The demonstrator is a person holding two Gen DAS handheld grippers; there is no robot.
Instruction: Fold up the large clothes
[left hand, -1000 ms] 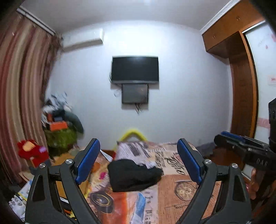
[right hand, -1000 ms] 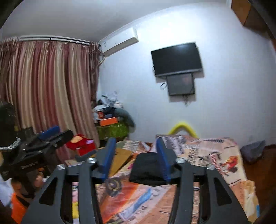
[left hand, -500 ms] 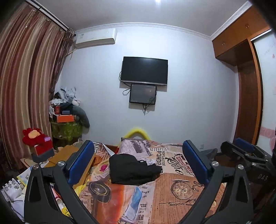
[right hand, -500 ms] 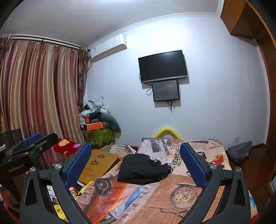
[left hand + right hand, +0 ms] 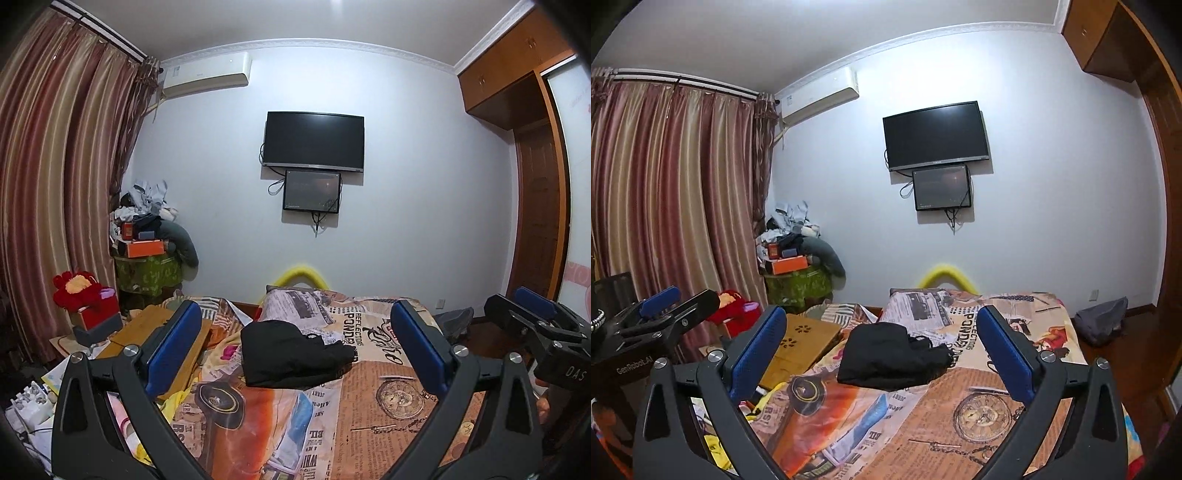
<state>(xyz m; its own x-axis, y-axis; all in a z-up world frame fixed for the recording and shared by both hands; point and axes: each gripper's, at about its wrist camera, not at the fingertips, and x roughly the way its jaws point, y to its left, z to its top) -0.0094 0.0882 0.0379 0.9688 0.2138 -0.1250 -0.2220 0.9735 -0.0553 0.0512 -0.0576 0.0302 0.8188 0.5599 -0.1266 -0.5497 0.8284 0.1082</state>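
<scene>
A black garment (image 5: 291, 354) (image 5: 890, 358) lies bunched in a heap on the bed's newspaper-print cover (image 5: 388, 398) (image 5: 923, 424), just before a printed pillow (image 5: 295, 310). Short of the heap and above the near half of the bed, my left gripper (image 5: 295, 307) is open with nothing between its blue pads. My right gripper (image 5: 881, 312) hangs beside it at much the same height, also open and empty. Each wrist view catches the other gripper at its edge: the right gripper (image 5: 535, 321) and the left gripper (image 5: 665, 306).
A wooden lap desk (image 5: 809, 343) leans at the bed's left side above floor clutter. A red plush toy (image 5: 77, 288) and a piled corner stand (image 5: 147, 251) sit by the curtains. A grey bag (image 5: 1104, 325) lies on the floor at the right, near the wardrobe (image 5: 539, 206).
The right gripper's jaws have spread from narrow to wide, and the left's have widened a little. Both views now frame more of the room. The black garment has not moved.
</scene>
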